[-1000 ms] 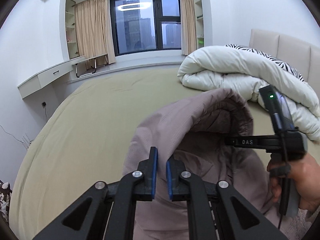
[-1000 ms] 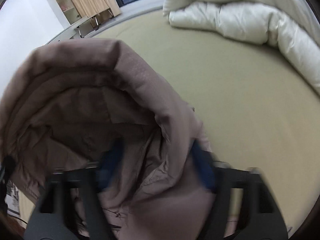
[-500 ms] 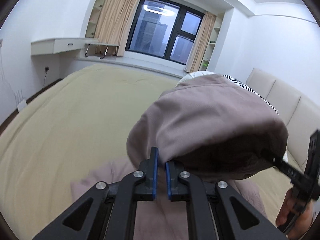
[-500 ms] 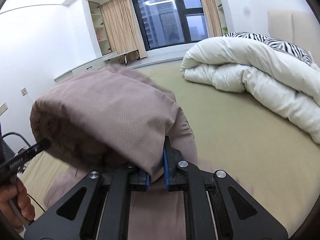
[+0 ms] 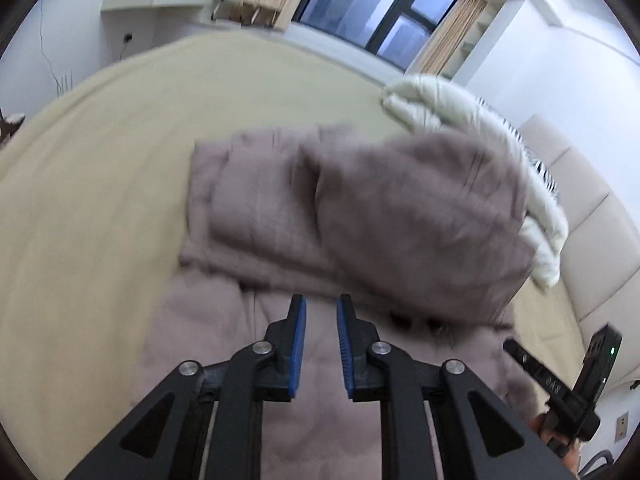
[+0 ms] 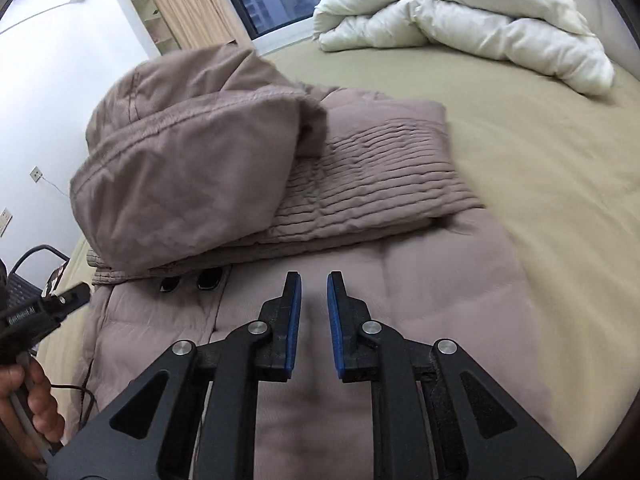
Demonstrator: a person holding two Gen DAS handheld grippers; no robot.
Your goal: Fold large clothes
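2 sets of tongs hover over a mauve padded hooded coat point(image 6: 400, 288) spread on the bed point(image 6: 540, 152). Both the left tongs point(image 5: 321, 320) and the right tongs point(image 6: 313, 296) stand parted with nothing between the blue pads. Its hood point(image 6: 188, 168), at 10 o'clock in the right wrist view, lies folded over the body. At 1 o'clock sits a white duvet point(image 6: 460, 20).
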